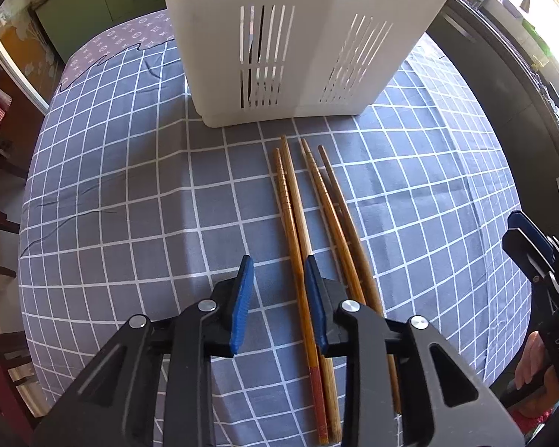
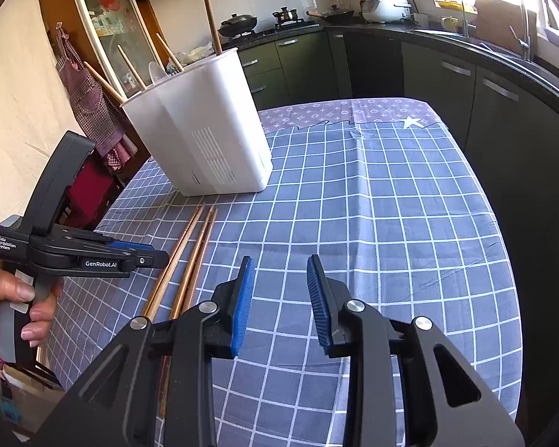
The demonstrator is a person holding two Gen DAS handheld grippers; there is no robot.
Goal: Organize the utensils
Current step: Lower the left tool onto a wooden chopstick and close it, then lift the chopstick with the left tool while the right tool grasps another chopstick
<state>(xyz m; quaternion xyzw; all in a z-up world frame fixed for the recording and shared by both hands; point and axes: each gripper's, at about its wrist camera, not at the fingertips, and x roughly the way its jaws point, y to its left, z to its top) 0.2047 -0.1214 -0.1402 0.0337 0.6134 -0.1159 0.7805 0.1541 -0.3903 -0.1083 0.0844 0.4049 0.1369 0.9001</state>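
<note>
Several wooden chopsticks [image 1: 298, 223] lie side by side on the checked tablecloth [image 1: 130, 186], pointing at a white slotted utensil holder [image 1: 298, 37]. My left gripper [image 1: 277, 272] is open and empty, just above the near ends of the chopsticks, with two of them running under the gap by its right finger. In the right wrist view the holder [image 2: 212, 123] stands at the table's left and has chopsticks and a fork in it. The chopsticks [image 2: 190, 257] lie in front of it. My right gripper [image 2: 279, 272] is open and empty over the cloth, right of them.
The left gripper [image 2: 123, 253] shows from the side in the right wrist view, held in a hand. The right gripper [image 1: 533, 253] shows at the right edge of the left wrist view. Dark kitchen cabinets [image 2: 503, 119] run close along the table's right and far sides.
</note>
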